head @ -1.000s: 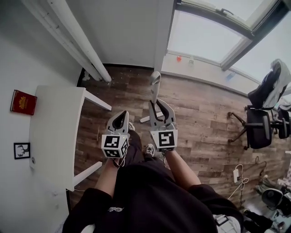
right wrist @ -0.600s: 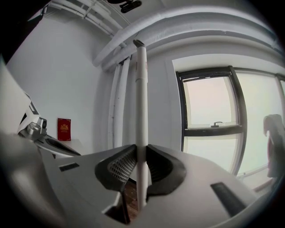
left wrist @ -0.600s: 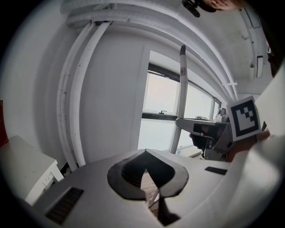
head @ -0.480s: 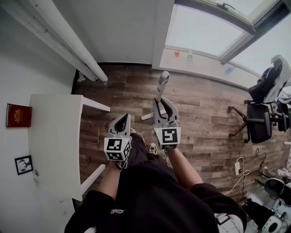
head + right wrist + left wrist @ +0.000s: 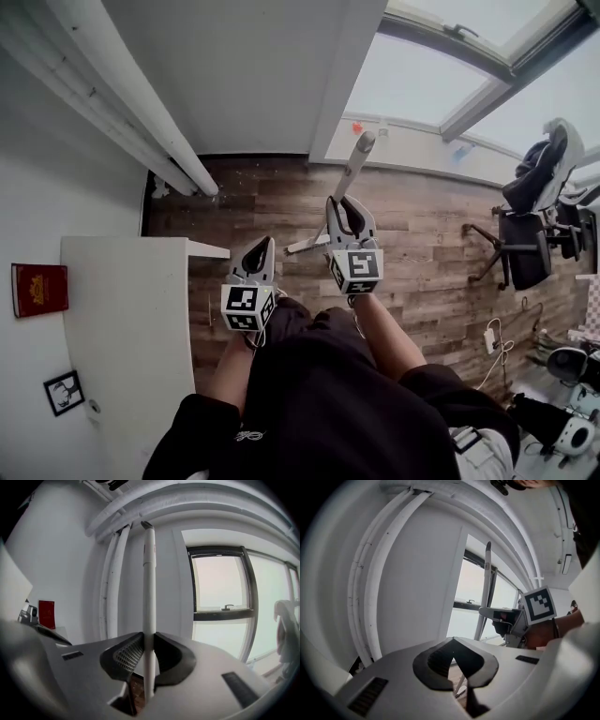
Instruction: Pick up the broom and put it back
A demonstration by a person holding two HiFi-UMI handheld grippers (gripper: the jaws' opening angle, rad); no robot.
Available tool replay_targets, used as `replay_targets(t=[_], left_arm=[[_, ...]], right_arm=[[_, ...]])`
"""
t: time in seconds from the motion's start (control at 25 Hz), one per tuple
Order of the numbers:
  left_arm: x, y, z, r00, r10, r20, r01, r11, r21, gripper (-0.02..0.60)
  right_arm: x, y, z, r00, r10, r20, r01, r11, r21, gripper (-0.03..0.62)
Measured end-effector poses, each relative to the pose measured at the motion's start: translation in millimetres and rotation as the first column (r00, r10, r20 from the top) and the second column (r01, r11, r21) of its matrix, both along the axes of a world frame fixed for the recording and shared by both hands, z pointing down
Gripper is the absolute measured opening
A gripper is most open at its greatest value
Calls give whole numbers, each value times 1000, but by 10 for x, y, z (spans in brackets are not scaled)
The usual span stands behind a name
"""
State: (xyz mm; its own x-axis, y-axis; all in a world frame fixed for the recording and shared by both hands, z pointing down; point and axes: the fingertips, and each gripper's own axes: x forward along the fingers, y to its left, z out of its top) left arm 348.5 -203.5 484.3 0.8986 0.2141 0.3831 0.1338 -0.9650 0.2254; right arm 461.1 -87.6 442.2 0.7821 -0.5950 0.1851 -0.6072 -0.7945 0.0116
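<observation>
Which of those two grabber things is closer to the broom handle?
Right. The right gripper clamps the broom handle; the left gripper sits apart to its left, shut and empty.

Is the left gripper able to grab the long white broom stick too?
Probably yes. Nothing stands between the left gripper and the long white broom stick, held upright by the right gripper. The left jaws, shut now, must open first.

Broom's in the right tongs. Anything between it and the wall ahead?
Nothing visible. The right tongs clamp the broom upright, and the wood floor between it and the wall holds no obstacle. The white table stands off to the left.
</observation>
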Motion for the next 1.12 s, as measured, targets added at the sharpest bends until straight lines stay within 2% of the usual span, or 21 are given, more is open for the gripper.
replay_targets(t=[0.12,0.32,0.48,0.56,0.72,0.92,1.12], left_arm=[[161,-136,25,1000,17,-16,-17,1000,-15,0],[283,-334,-88,997,-28,-71,24,998,-50,0],[368,-511,-3,996,-72,-61,68,996,-65,0],[417,-601,85,995,-85,-51,83,995,-47,0],[570,-790,384,994,-101,-36,102,995,23,0],[909,-866,806,992,-126,3,126,992,-15,0],[1247,-987,1234,996,-69,61,69,998,6,0]], right_arm=[[180,-194,-48,1000,15,-4,-15,1000,4,84],[476,-519,-91,999,32,9,-33,999,13,84],[749,-694,-77,999,42,9,-42,999,29,84],[868,-735,0,999,47,18,-47,998,32,84],[1007,-834,270,998,58,37,-60,997,41,84],[1254,-867,819,996,69,65,-71,997,30,84],[1394,-893,1424,987,94,132,-98,995,23,84]])
